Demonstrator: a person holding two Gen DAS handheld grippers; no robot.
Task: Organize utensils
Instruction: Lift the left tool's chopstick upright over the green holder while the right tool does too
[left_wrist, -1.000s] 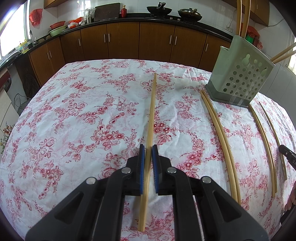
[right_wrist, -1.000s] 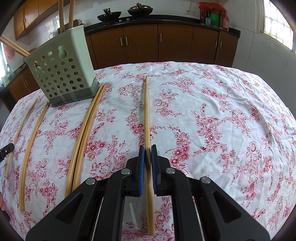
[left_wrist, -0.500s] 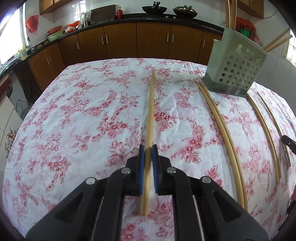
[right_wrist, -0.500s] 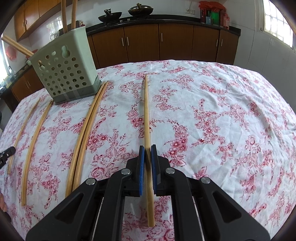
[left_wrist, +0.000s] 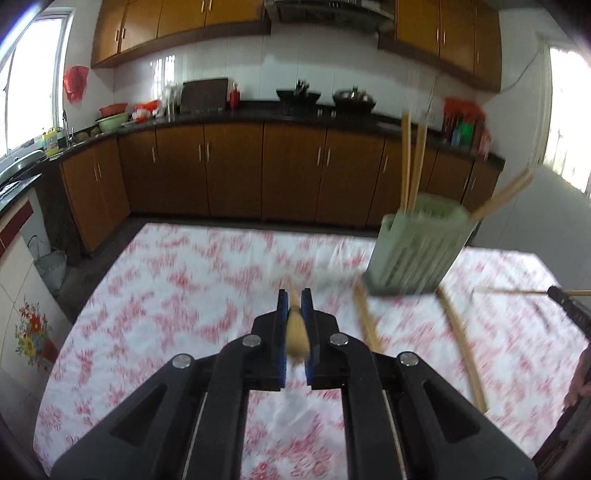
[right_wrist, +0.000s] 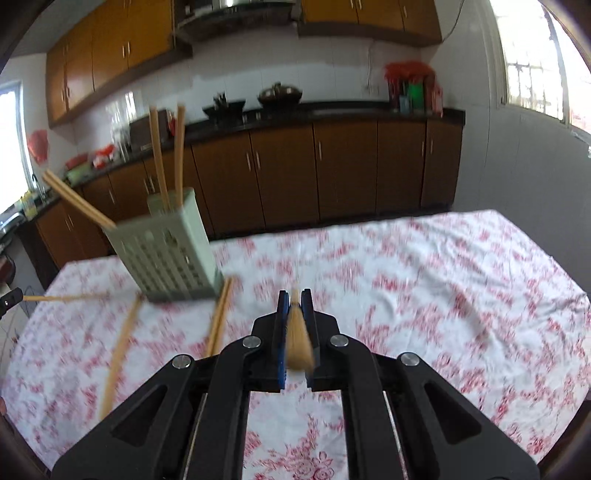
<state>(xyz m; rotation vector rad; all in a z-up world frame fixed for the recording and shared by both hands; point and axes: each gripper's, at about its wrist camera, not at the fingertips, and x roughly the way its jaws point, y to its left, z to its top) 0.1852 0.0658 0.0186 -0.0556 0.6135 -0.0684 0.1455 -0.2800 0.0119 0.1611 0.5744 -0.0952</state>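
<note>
My left gripper (left_wrist: 294, 299) is shut on a bamboo chopstick (left_wrist: 297, 332), lifted above the floral tablecloth (left_wrist: 184, 295), pointing away from the camera. My right gripper (right_wrist: 294, 299) is shut on another chopstick (right_wrist: 297, 339), also lifted. The green perforated utensil holder (left_wrist: 413, 251) stands at the right in the left wrist view and at the left in the right wrist view (right_wrist: 166, 251), with several chopsticks standing in it. In each view the other gripper's chopstick shows at the frame edge (left_wrist: 517, 292) (right_wrist: 62, 297). Both views are motion-blurred.
Loose chopsticks lie on the cloth beside the holder (left_wrist: 364, 321) (left_wrist: 461, 339) (right_wrist: 219, 317) (right_wrist: 120, 347). Brown kitchen cabinets (left_wrist: 258, 170) and a counter with pots (left_wrist: 351, 98) run behind the table. The table's far edge (left_wrist: 258, 230) drops to the floor.
Both grippers have lifted their chopsticks off the cloth and tilted up, so the views now show the cabinets and wall. The holder looks farther and lower in frame.
</note>
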